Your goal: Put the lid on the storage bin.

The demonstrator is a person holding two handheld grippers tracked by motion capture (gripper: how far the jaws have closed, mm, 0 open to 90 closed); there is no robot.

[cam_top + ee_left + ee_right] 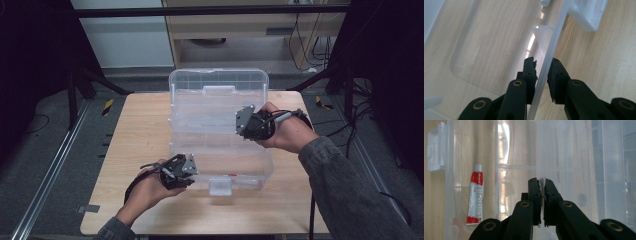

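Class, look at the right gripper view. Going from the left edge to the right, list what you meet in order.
White latch → red-and-white tube → tongs pinching a clear wall of the box, whose clear ribbed plastic runs on to the right edge.

Glossy clear plastic box (220,95), matt pale wood-grain table (140,145), matt black claws
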